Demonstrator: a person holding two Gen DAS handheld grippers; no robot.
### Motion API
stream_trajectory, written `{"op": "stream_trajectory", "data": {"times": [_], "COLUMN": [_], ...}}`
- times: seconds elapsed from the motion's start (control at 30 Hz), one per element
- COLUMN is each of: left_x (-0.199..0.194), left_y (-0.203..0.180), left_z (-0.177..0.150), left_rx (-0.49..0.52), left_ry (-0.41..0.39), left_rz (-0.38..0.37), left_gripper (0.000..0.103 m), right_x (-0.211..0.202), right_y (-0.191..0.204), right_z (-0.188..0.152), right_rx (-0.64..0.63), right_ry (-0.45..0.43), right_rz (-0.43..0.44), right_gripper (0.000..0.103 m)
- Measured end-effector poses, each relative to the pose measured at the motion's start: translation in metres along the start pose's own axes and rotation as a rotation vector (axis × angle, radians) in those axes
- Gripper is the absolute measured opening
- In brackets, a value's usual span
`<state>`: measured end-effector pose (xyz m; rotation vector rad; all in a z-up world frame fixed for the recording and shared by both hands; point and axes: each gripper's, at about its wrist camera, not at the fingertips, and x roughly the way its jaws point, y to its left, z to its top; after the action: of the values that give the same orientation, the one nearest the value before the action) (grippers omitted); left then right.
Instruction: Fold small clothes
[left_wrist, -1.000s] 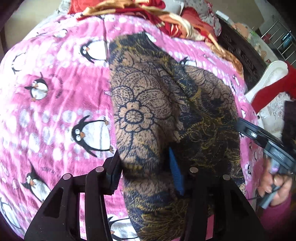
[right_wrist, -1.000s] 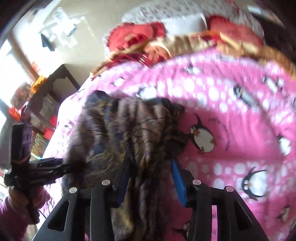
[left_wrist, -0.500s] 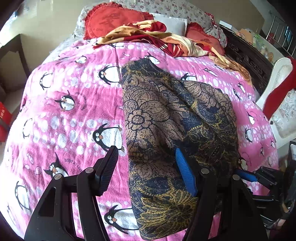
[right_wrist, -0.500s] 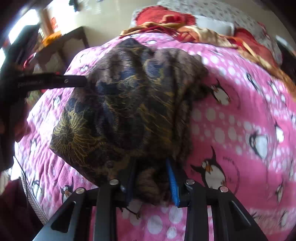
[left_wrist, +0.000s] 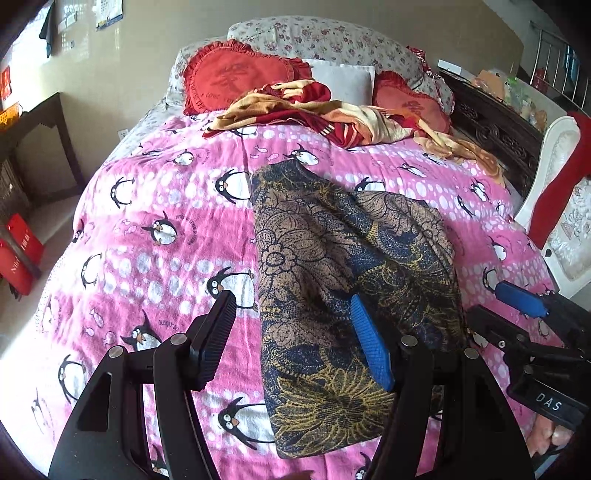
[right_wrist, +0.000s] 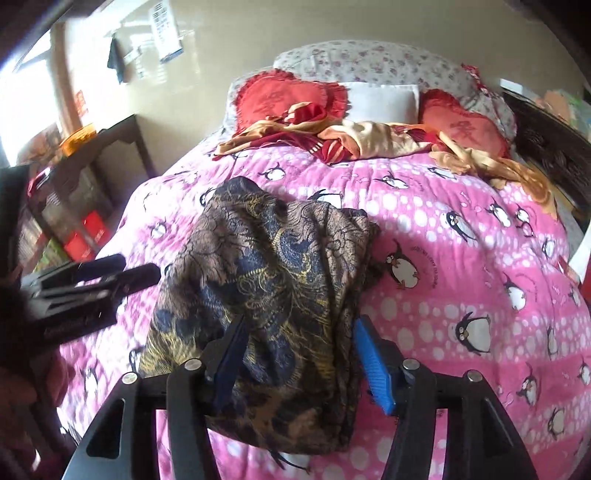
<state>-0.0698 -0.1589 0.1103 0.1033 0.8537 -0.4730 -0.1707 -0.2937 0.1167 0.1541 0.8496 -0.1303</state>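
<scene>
A dark blue, brown and gold floral garment (left_wrist: 343, 280) lies folded in a long bundle on the pink penguin blanket (left_wrist: 155, 236); it also shows in the right wrist view (right_wrist: 269, 280). My left gripper (left_wrist: 291, 339) is open above the garment's near left edge, holding nothing. My right gripper (right_wrist: 299, 365) is open with its jaws on either side of the garment's near end, not pinching it. The right gripper shows at the right of the left wrist view (left_wrist: 517, 314), the left gripper at the left of the right wrist view (right_wrist: 110, 277).
Red heart cushions (left_wrist: 236, 81), a white pillow (left_wrist: 340, 85) and a crumpled red and tan cloth (left_wrist: 332, 118) lie at the head of the bed. A dark table (left_wrist: 33, 147) stands left, a white chair (left_wrist: 557, 206) with red cloth right.
Both grippers let go of the garment and opened. Both drew back, so more of the bed shows. The garment now rests flat on the blanket.
</scene>
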Motion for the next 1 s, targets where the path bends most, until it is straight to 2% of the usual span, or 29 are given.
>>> {"op": "stream_trajectory", "data": {"times": [0.13,0.23,0.53,1.0], "left_x": [-0.006,-0.008,-0.009,-0.004], "left_y": [0.004,0.008,0.008,0.006], "left_z": [-0.003,-0.004,-0.005,-0.005], "left_rx": [-0.008,-0.021,-0.026,-0.019], "left_ry": [-0.018,-0.023,-0.018,-0.003], "left_rz": [0.019,0.018,0.02,0.023], "left_gripper": [0.065,0.065,0.065,0.065], "right_x": [0.003,0.005,0.013,0.021], "right_y": [0.01,0.013,0.012,0.005], "right_z": [0.004,0.006,0.008,0.008], "right_rx": [-0.003,-0.012,0.018,0.043], "right_ry": [-0.008,-0.008,0.007,0.035], "right_rz": [-0.048,-0.076,-0.11,-0.114], "right_gripper": [0.067,0.075,0.079,0.079]}}
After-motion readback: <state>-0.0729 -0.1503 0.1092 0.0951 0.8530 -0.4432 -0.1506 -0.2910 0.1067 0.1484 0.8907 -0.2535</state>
